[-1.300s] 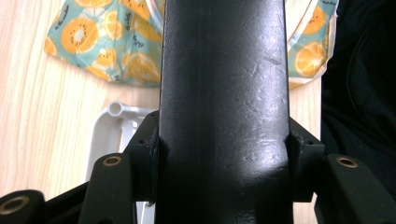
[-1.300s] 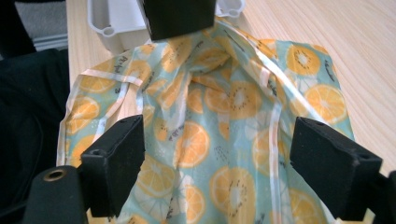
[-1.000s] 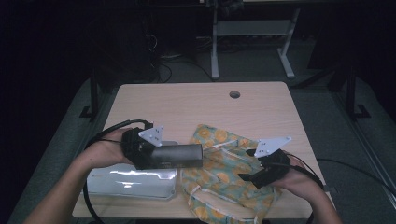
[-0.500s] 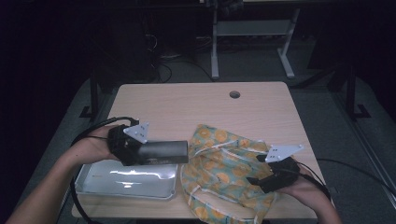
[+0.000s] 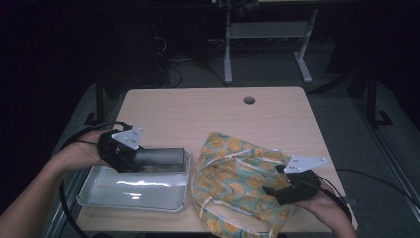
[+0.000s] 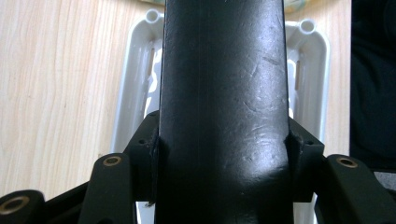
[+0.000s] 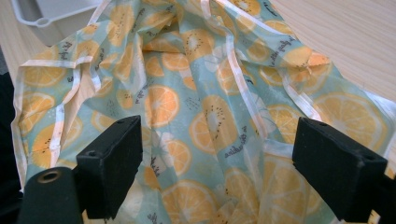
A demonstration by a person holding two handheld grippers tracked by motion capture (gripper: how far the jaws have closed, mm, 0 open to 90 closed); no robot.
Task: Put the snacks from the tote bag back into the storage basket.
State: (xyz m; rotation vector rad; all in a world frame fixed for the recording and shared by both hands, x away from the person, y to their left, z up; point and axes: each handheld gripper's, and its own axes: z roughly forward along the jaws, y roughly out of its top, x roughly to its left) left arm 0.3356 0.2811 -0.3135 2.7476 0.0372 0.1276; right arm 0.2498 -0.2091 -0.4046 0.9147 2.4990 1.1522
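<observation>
A wooden table (image 5: 208, 114) seen from above, in a dim room; a person's forearms come in from the bottom edge, a gripper in each hand.

The left gripper (image 5: 130, 156) sits at the table's left side; its jaws are clamped on a dark cylinder (image 5: 158, 156), one pad pressed to each side of it; the cylinder lies level, pointing toward the table's middle, over the far edge of a white tray (image 5: 99, 191); whether it touches the tray cannot be told. In the left gripper view the cylinder (image 6: 224, 102) runs up the centre between the two black jaws, with the tray (image 6: 130, 93) beneath it and bare wood to the left.

The right gripper (image 5: 275, 191) is at the table's front right, low over a crumpled cloth (image 5: 233, 173) printed with orange slices on pale green; the cloth lies just right of the tray, touching or nearly touching its corner. In the right gripper view the jaws stand wide apart with nothing between the pads; the cloth (image 7: 205, 107) spreads beneath and beyond them; a tray corner (image 7: 51, 14) shows at top left.
</observation>
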